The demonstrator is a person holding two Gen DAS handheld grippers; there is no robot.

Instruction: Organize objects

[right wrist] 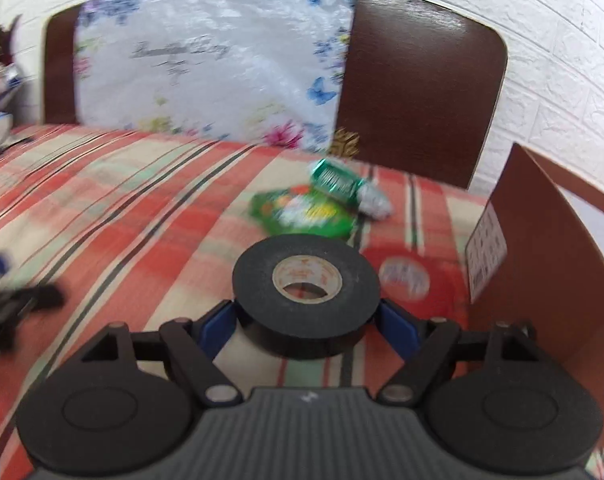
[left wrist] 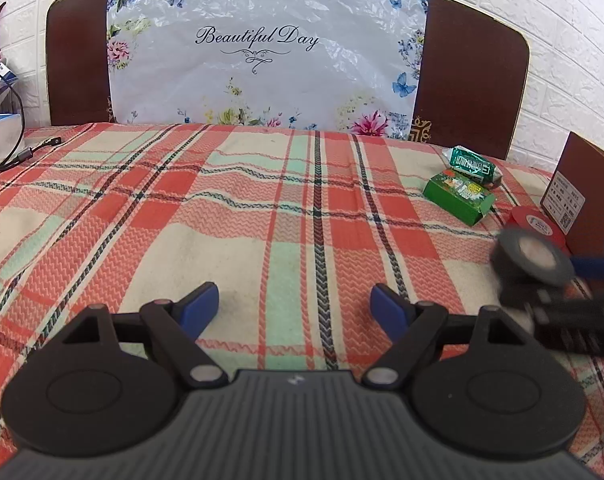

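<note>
Left gripper [left wrist: 293,306]: nearest, jaws spread wide over bare plaid cloth [left wrist: 181,208], nothing between the blue fingertips [left wrist: 201,304]
Right gripper [right wrist: 308,316]: clamped on the black tape roll [right wrist: 306,280], a blue pad pressing each flank
Black tape roll: lying flat between the pads, core hole facing up, lifted off the cloth; blurred at the right edge of the left view [left wrist: 534,260]
Red tape roll [right wrist: 406,276]: flat on the cloth just beyond the black roll, beside the brown box [right wrist: 542,260]
Green carton [left wrist: 460,196]: farther back on the cloth, near the red roll
Green foil packet [left wrist: 472,166]: resting against the carton's far side
Headboard [left wrist: 470,80]: dark brown, at the far end, draped with a floral sheet [left wrist: 261,52] reading "Beautiful Day"
Cable [left wrist: 17,156]: far left on the cloth
</note>
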